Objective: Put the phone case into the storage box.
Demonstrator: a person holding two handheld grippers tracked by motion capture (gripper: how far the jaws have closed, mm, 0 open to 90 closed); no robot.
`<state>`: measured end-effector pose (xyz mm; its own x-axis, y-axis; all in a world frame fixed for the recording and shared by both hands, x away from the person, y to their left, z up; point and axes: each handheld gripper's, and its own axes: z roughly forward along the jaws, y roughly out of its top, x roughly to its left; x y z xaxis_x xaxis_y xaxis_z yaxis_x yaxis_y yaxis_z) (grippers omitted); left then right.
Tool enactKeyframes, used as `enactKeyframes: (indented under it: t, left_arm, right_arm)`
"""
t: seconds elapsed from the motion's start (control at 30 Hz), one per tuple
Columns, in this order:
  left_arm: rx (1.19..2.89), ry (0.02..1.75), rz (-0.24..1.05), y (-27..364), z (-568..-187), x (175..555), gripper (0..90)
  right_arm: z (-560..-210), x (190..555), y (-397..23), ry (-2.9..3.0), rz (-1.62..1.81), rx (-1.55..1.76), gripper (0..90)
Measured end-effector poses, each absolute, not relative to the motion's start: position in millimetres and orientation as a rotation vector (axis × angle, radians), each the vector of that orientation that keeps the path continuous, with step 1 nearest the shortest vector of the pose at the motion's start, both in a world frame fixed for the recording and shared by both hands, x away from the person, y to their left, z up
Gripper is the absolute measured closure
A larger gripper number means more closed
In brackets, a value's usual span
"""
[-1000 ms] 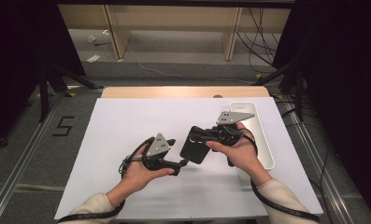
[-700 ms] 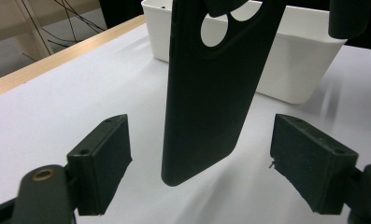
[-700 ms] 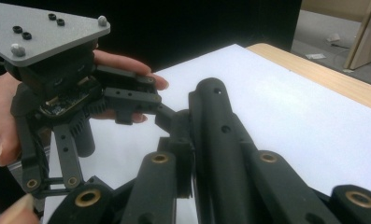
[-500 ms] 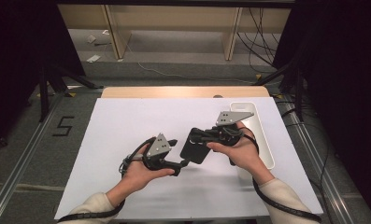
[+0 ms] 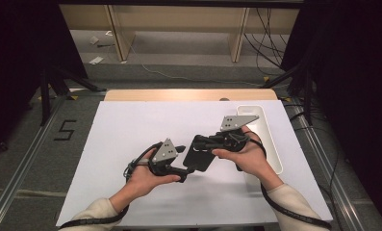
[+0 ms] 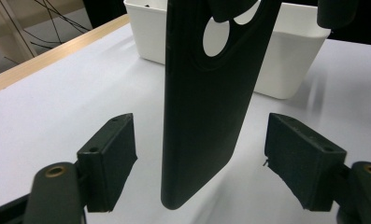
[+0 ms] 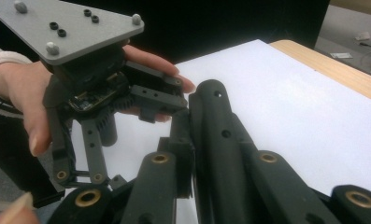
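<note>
Left gripper view — phone case [image 6: 206, 102] between fingers [image 6: 109, 161], untouched.

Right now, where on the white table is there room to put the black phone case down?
The sheet is bare along its far edge by the wooden strip and across its left side. The near right corner is free too. It is crowded in the middle, where the left gripper and right gripper meet around the case, and by the bin.
</note>
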<state>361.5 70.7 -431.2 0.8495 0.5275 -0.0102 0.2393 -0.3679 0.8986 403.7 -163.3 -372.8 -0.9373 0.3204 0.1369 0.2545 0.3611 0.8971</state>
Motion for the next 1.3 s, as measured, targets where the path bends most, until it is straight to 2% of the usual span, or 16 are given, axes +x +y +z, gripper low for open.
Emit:
enactKeyframes:
  t: [0.47,0.9,1.23,1.3]
  left_arm:
    - [1.991,0.546,0.297,66.6,-437.9,363.5,39.3]
    - [2.018,0.495,0.263,68.6,-438.0,364.0,61.7]
    - [2.045,0.491,0.231,71.9,-435.4,365.6,73.4]
    - [2.044,0.491,0.226,72.4,-434.5,365.5,76.1]
  right_arm:
    - [-374.2,400.8,-157.7,2.583,1.670,0.496,78.5]
    - [-374.4,399.3,-155.7,2.610,1.715,0.447,78.5]
    - [-374.3,399.3,-155.8,2.617,1.696,0.373,77.4]
    - [-373.8,399.3,-156.1,2.613,1.694,0.357,74.8]
